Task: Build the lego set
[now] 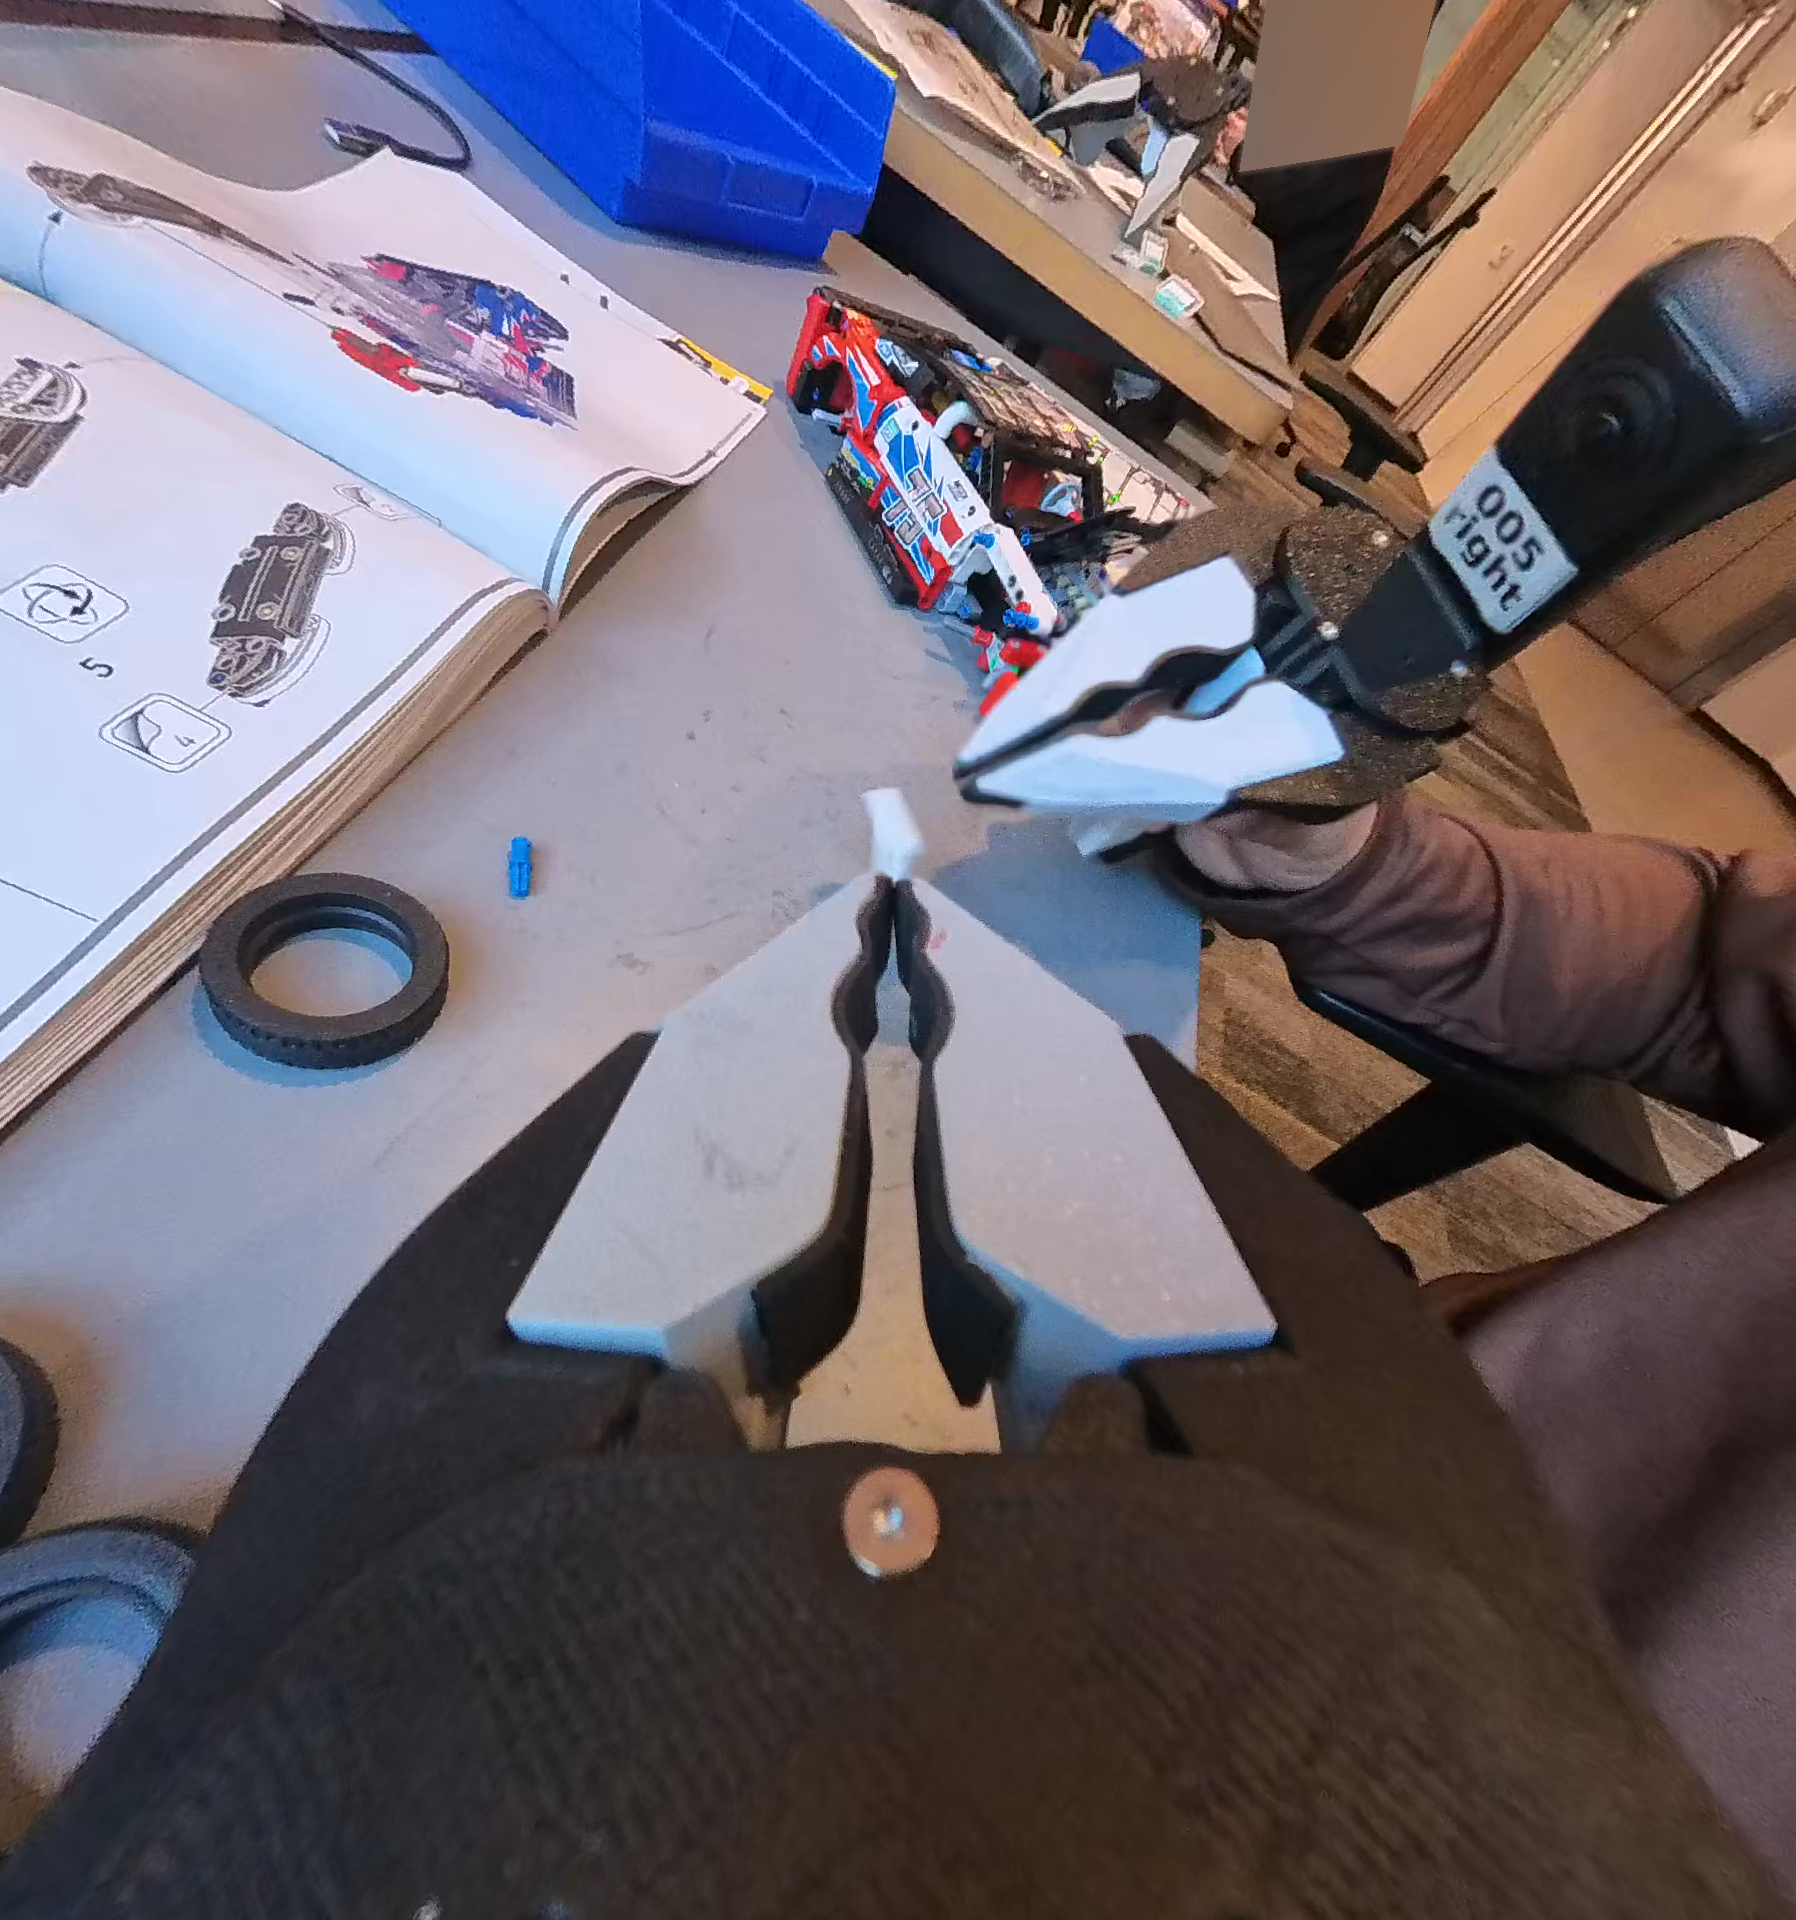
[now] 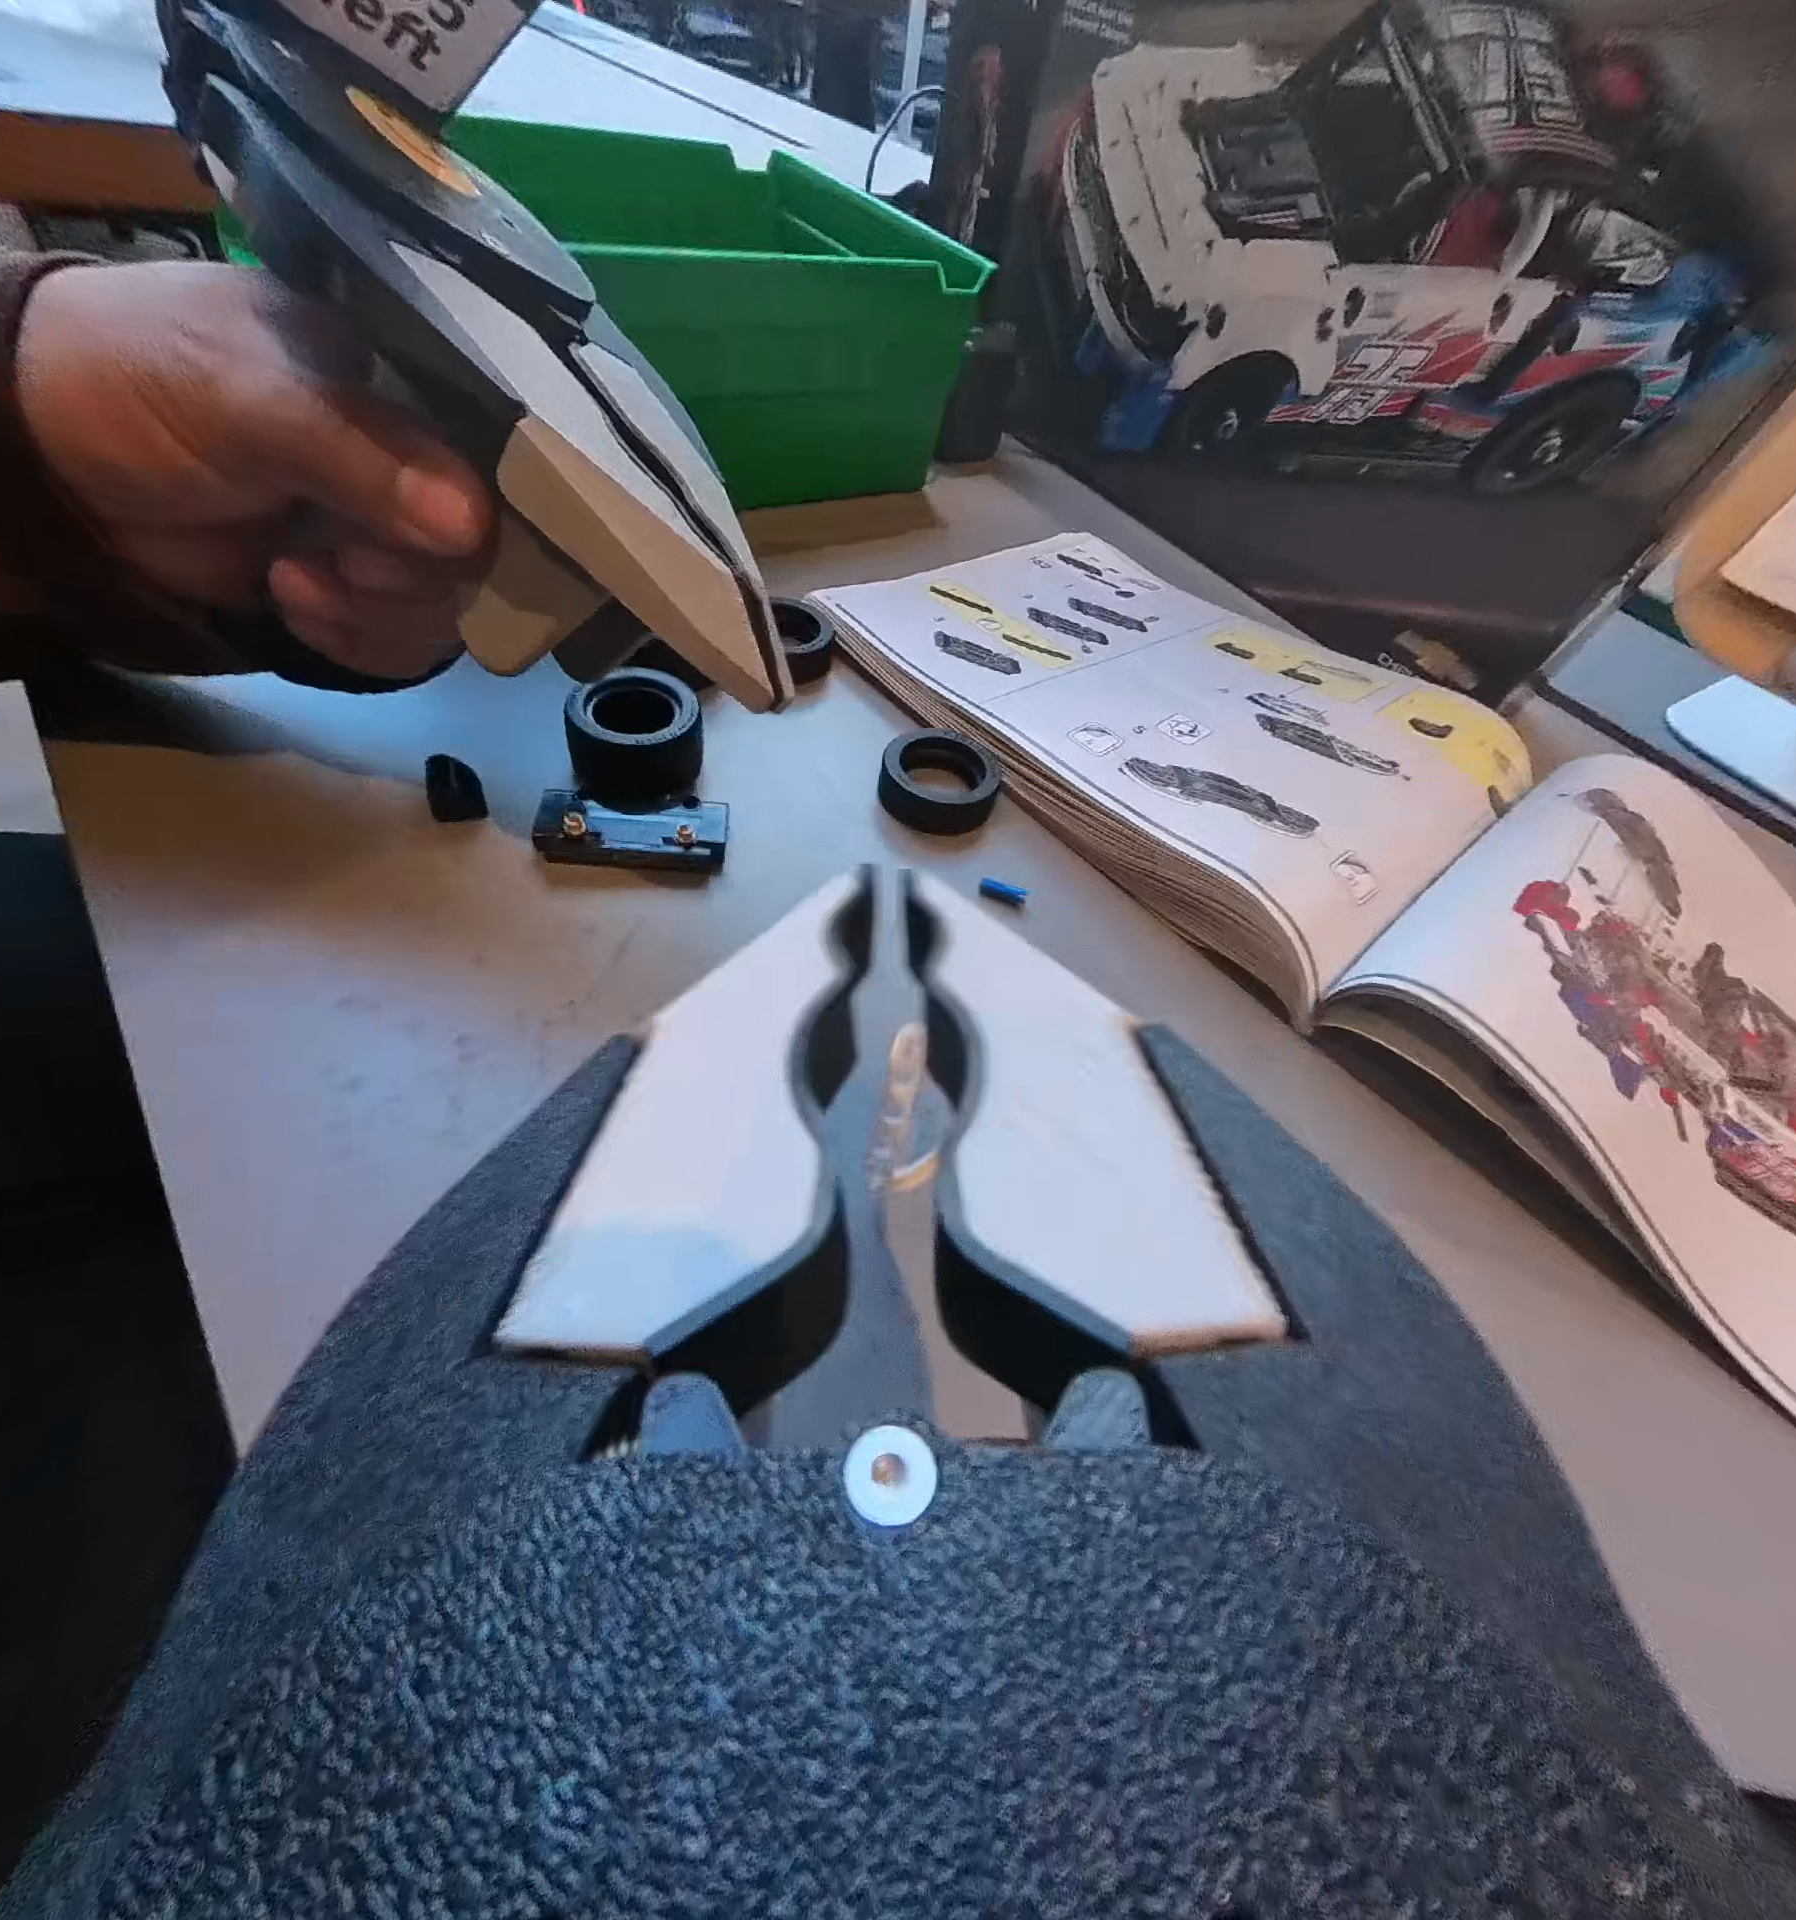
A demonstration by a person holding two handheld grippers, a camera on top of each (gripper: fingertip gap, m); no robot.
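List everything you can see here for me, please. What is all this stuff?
table: one, grey, under everything
booklet: one, white, lying open
tyres: at least three, black, beside the booklet
pin: one, blue, loose
black block: one, under a tyre
half-built car: one, red, white, blue, table edge
box: one, dark, behind the booklet
green bin: one, rear
blue bin: one, rear
white piece: one, in left gripper's tips
pale piece: one, seemingly between right gripper's fingers
left gripper: one, grey-black
right gripper: one, grey-black
hand: one, holding left gripper
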